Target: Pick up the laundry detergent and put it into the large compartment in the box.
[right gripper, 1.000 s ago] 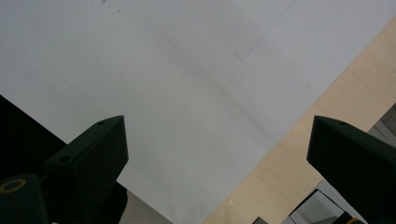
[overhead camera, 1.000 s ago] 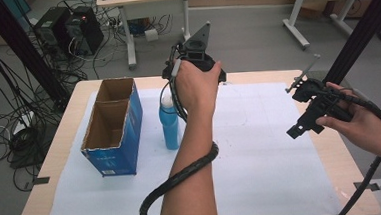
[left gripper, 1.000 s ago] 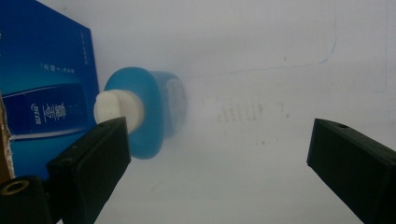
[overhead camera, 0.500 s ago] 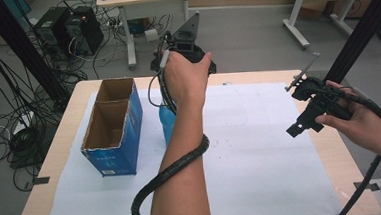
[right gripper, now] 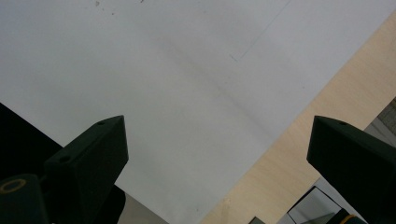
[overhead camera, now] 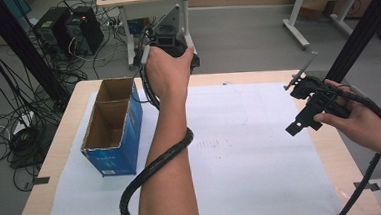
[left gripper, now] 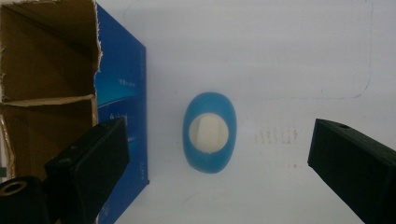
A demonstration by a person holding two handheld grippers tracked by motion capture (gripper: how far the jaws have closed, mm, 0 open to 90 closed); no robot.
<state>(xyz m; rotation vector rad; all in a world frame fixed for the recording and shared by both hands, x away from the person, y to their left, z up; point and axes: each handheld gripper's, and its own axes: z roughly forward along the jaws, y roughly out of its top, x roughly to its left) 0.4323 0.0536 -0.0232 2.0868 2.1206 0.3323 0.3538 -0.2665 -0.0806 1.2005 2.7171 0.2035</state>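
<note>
— Cardboard, torn along its top edge: is that the open box (left gripper: pixel 51 93) on the left of the left gripper view?

— Yes, an open-topped box with blue printed sides, split by a cardboard divider into two compartments. It sits behind and just outside the left jaw of the left gripper (left gripper: pixel 219 158).

— How do that gripper's jaws stand?

— Spread wide, with nothing pinched. Between them, closer to the left jaw, is a blue bottle (left gripper: pixel 210 132) with a white cap, seen straight down from above.

— Which way does the bottle point?

— Its long axis runs toward the camera, so it stands upright on the white paper sheet (left gripper: pixel 280 56), cap uppermost. Its blue outline is oval, longer up and down the view. It is just beside the box's blue wall; I cannot tell whether they touch.

— In the high view?

— The left hand (overhead camera: pixel 169 71) and forearm cover the bottle, just right of the box.

— And the right gripper (right gripper: pixel 219 158)?

— Jaws spread too, empty. Between them lies white paper, with the bare wooden table (right gripper: pixel 299 154) edge nearer the right jaw. In the high view the right hand (overhead camera: pixel 359 122) holds it near the table's right side.
</note>
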